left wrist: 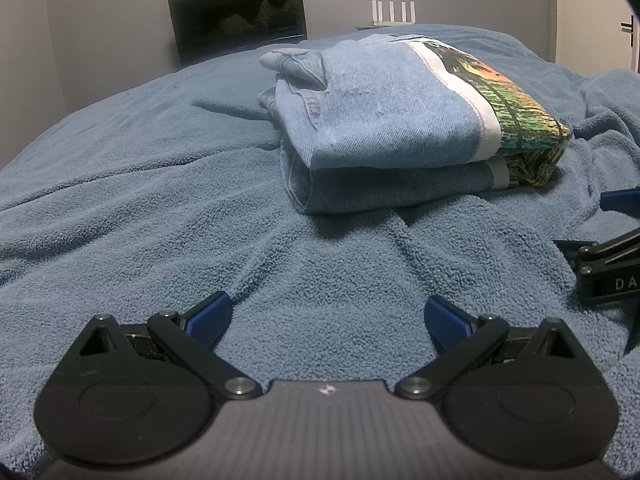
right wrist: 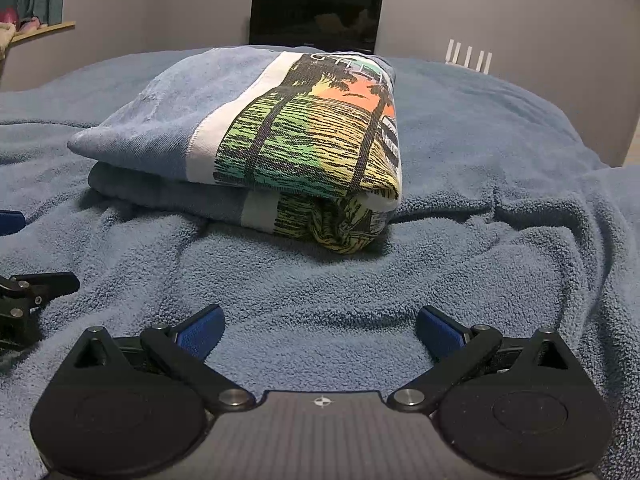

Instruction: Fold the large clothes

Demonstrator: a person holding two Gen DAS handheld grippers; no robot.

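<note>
A light blue garment with a colourful palm-tree print (left wrist: 392, 120) lies folded into a thick stack on the blue terry blanket (left wrist: 140, 200). It also shows in the right wrist view (right wrist: 256, 144), print side towards me. My left gripper (left wrist: 326, 316) is open and empty, resting low over the blanket a short way in front of the stack. My right gripper (right wrist: 320, 328) is open and empty, also in front of the stack. Each gripper shows at the edge of the other's view: the right one (left wrist: 608, 264), the left one (right wrist: 28, 296).
The blanket (right wrist: 500, 240) covers a bed and is wrinkled around the stack. A dark monitor (left wrist: 238, 16) and a white router (left wrist: 394, 12) stand against the grey back wall. A door (left wrist: 632, 16) is at the far right; a shelf (right wrist: 40, 28) at the far left.
</note>
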